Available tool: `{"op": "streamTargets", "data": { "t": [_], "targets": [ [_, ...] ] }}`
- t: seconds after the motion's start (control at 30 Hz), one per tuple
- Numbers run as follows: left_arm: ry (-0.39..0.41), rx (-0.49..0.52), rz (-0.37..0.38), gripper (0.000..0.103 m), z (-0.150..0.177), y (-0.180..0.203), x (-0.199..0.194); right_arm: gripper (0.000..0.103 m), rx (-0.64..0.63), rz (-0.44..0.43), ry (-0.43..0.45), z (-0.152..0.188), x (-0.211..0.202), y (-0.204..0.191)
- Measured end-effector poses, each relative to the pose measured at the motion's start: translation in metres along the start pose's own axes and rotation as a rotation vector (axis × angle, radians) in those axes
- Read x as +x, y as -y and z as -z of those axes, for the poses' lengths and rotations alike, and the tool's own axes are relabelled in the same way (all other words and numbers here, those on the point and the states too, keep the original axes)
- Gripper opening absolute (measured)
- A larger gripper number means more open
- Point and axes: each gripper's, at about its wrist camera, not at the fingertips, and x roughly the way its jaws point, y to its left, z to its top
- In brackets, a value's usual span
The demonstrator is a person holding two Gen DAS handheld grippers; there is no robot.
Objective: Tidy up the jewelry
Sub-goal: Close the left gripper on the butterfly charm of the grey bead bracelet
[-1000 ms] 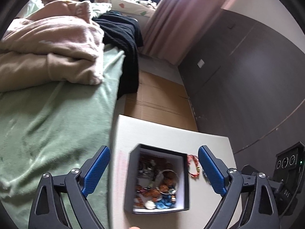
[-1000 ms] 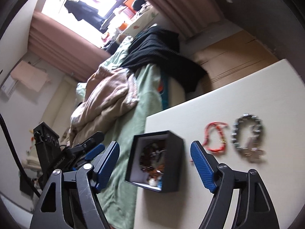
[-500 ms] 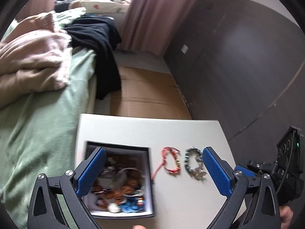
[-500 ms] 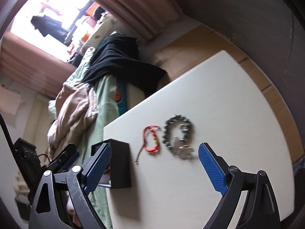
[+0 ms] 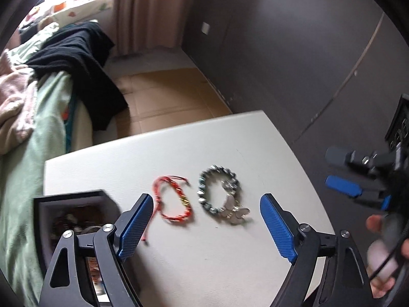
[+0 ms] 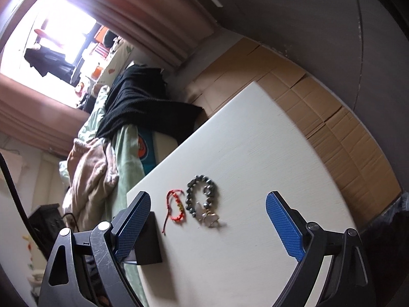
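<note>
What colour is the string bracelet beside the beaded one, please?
Red string bracelet, with a few gold beads; clearest in the left wrist view.

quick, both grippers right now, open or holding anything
Left gripper: open, holding nothing, above the white table.
Right gripper: open, holding nothing.

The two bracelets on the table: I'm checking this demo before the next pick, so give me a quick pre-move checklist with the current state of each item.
1. Left gripper open and holding nothing: ok.
2. Right gripper open and holding nothing: ok.
3. Red cord bracelet lying flat on the white table, nothing on top of it: ok.
4. Grey bead bracelet separate from the red one, a gap between them: ok.
5. Black jewelry box open: ok. Room left inside: cannot tell, it is blurred and partly hidden by the gripper.
6. Image sharp enough to aim: not ok, left wrist view shows motion blur.
</note>
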Motion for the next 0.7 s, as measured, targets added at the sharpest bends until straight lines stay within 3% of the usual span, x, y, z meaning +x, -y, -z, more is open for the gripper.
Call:
{"op": "streamTargets", "data": {
  "t": [0.43, 0.7],
  "targets": [
    [-0.108, 0.108, -0.045, 0.076, 0.016, 0.048, 0.065, 0.093, 0.037, 0.046, 0.030, -0.010, -0.025, 0.030],
    [-0.107, 0.194, -0.144, 0.073, 0.018, 0.060, 0.079, 0.093, 0.060, 0.048, 0.035, -0.016, -0.037, 0.049]
  ]
}}
